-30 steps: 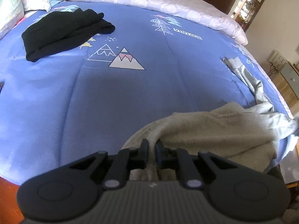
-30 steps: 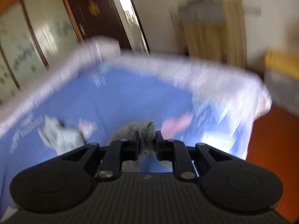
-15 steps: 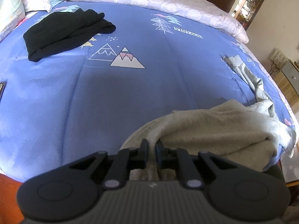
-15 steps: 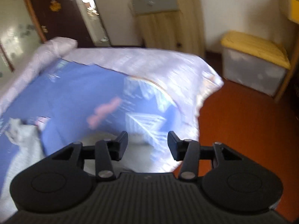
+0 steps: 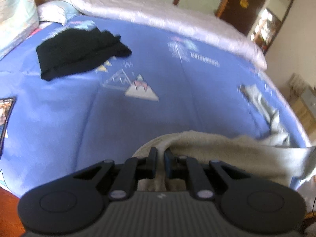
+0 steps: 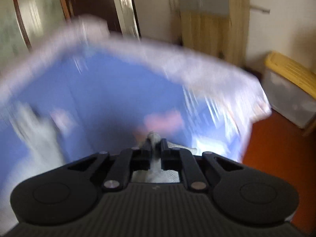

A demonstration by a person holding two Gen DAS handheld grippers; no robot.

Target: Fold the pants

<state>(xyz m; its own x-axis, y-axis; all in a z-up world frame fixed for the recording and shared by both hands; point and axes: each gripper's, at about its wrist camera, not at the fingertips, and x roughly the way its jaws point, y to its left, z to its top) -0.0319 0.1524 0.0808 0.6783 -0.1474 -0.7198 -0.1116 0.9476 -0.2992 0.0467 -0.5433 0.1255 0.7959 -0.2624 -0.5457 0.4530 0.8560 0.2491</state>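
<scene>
Left wrist view: the grey pants lie bunched at the near right corner of the bed, one leg trailing up along the bed's right edge and cloth hanging over the near edge. The left gripper has its fingers closed on a fold of the pants at the near edge of the bed. Beyond the pants, the blue bed cover stretches wide and flat toward the far side. A black garment sits folded on the bed's far left part, well apart from the pants, near a pillow. A dark flat item lies at the bed's left edge.

In the blurred right wrist view, the right gripper pinches a grey strip of the pants over the bed's near end. Past the bed's right corner stand a wooden cabinet and a clear bin with a yellow lid; what the bin holds cannot be made out.
</scene>
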